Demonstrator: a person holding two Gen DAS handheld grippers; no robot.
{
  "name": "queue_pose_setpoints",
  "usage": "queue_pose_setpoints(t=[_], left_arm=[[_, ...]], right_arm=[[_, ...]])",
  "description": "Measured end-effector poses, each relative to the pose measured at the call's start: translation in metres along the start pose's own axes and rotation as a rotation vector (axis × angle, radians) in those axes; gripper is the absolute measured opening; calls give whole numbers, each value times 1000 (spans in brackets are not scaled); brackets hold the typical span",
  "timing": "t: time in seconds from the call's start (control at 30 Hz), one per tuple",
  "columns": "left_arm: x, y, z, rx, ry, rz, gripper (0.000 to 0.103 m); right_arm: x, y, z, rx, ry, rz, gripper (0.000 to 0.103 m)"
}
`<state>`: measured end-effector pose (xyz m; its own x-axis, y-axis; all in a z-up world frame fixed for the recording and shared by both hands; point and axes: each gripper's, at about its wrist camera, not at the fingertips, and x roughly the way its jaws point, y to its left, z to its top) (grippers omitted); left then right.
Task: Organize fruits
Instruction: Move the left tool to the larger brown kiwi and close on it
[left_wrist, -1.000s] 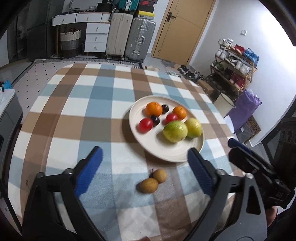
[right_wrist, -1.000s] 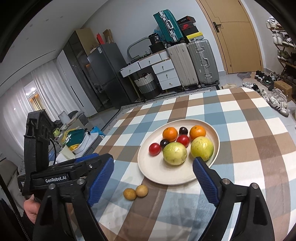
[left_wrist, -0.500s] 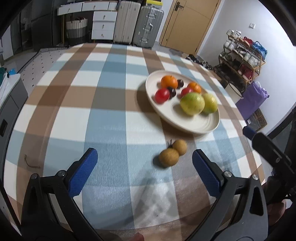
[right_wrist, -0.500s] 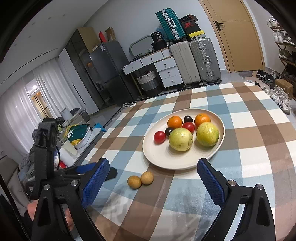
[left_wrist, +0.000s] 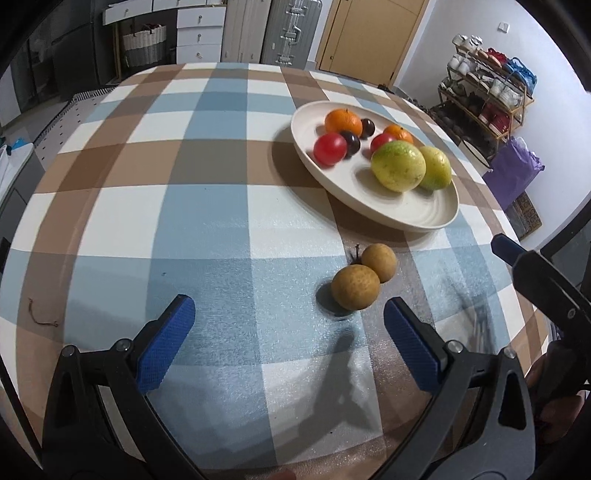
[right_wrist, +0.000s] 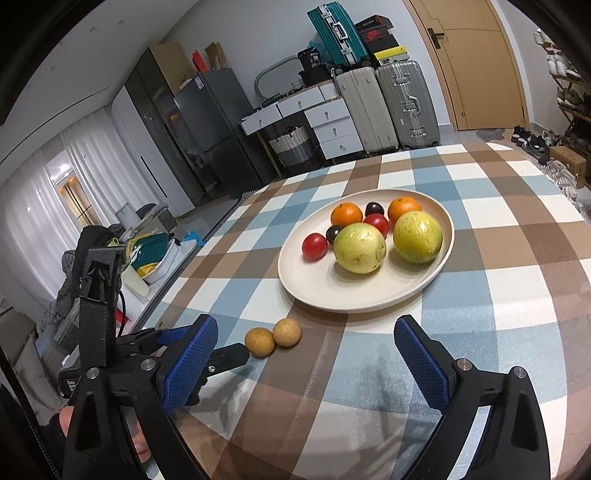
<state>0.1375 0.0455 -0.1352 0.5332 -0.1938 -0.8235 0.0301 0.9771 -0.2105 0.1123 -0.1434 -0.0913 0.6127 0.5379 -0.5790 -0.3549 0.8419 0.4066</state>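
Left tongs (left_wrist: 284, 332): spread wide, blue pads clamped on nothing, low over the desk, just short of the two brown fruits; also seen from the right wrist view (right_wrist: 221, 360), with one black tip near the nearer brown fruit.
Right tongs (right_wrist: 306, 354): likewise spread wide and holding nothing, poised above the desk's near edge, pointed toward the plate; one finger seen at the right margin of the left wrist view.
Brown fruits: two small round ones, touching each other, lying on the cloth just in front of the plate, outside it; nearer one (left_wrist: 355, 288) (right_wrist: 260, 342), farther one (left_wrist: 379, 258) (right_wrist: 287, 332) with a short dark stem.
Plate (left_wrist: 424, 218) (right_wrist: 332, 291): cream, round, resting on the desk, well apart from both tongs.
On the plate: two large yellow-green fruits (left_wrist: 398, 165) (right_wrist: 359, 247) side by side at the front; behind them two red tomatoes (left_wrist: 330, 148), two small dark round fruits (left_wrist: 351, 141) and two oranges (left_wrist: 343, 121).
Desk (left_wrist: 155, 206) (right_wrist: 517, 302): covered in a blue, brown and white checked cloth.
Beyond the desk: suitcases (right_wrist: 388, 107), white drawers, a wooden door.
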Motion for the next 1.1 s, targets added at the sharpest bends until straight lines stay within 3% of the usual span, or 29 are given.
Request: queue_pose_setpoints(t=[0.27, 0.4, 0.47, 0.57, 0.6, 0.63, 0.83, 1.1], left_arm=[[11, -13, 9, 61, -4, -7, 102], [12, -22, 8, 106, -11, -8, 94], [12, -27, 6, 148, -21, 8, 82], [10, -32, 3, 198, -36, 7, 54], [8, -32, 3, 205, -39, -8, 34], [7, -31, 2, 204, -40, -17, 26], [-26, -27, 1, 228, -137, -39, 26], [-45, -12, -3, 165, -142, -84, 26]], right_arm=[[5, -7, -2, 16, 16, 13, 98], [8, -10, -3, 23, 29, 13, 98], [8, -11, -4, 24, 30, 15, 98], [9, -11, -3, 24, 31, 19, 98], [9, -11, -3, 23, 31, 20, 98], [9, -11, -3, 23, 31, 21, 98], [7, -12, -5, 21, 31, 17, 98], [16, -8, -9, 28, 59, 10, 98]])
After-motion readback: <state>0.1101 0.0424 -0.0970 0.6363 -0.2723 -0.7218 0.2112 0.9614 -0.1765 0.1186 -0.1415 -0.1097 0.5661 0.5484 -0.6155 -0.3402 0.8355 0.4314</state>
